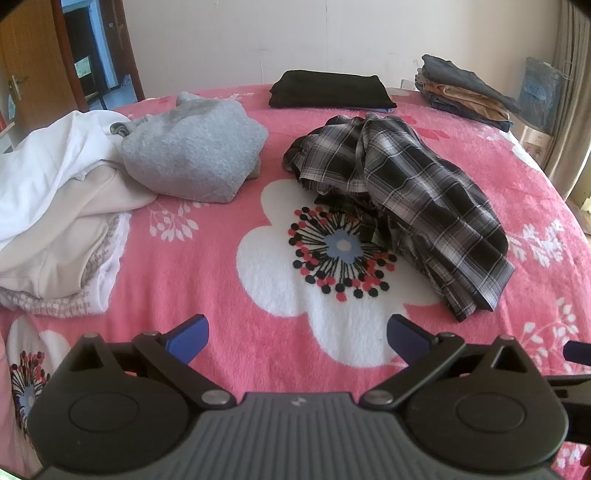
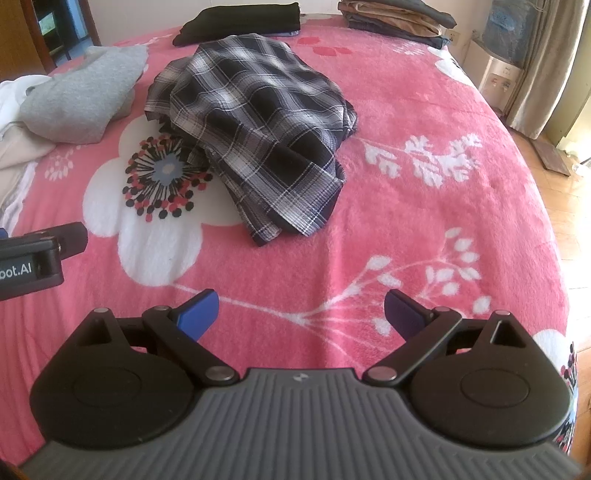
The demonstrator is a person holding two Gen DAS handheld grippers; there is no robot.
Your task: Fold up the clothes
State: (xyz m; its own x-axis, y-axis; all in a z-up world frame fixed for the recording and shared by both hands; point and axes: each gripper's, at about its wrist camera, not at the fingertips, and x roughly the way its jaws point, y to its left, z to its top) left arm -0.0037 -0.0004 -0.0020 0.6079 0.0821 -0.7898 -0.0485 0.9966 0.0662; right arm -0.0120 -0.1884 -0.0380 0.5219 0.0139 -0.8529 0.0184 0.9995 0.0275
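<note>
- Left wrist view: the left gripper [image 1: 297,338] hovers over the near edge of the bed's pink floral blanket [image 1: 207,266], its blue-padded fingers [image 1: 188,339] spread wide with nothing between them.
- The crumpled plaid shirt [image 1: 402,199] lies near the middle of the bed, just right of the big white flower print — well apart from the gripper.
- A grey sweater [image 1: 195,155] sits bunched to the left of the shirt, near it but not touching; a heap of white and cream clothes [image 1: 51,210] lies at the left edge, with the sweater resting against it.
- At the far edge a folded black garment [image 1: 328,88] lies flat, and a stack of folded clothes [image 1: 465,92] sits at the far right corner.
- Right wrist view: the right gripper [image 2: 301,314] hangs above the near part of the blanket [image 2: 424,229], fingers [image 2: 199,310] likewise wide apart and empty.
- The plaid shirt [image 2: 258,122] lies ahead and slightly left, in loose overlapping layers, untouched.
- The grey sweater [image 2: 88,96] sits left of it; the folded black garment [image 2: 240,18] and the stack [image 2: 395,18] line the far edge.
- Part of the left gripper's body [image 2: 33,258] shows at the left border — its fingers cannot be seen here.
</note>
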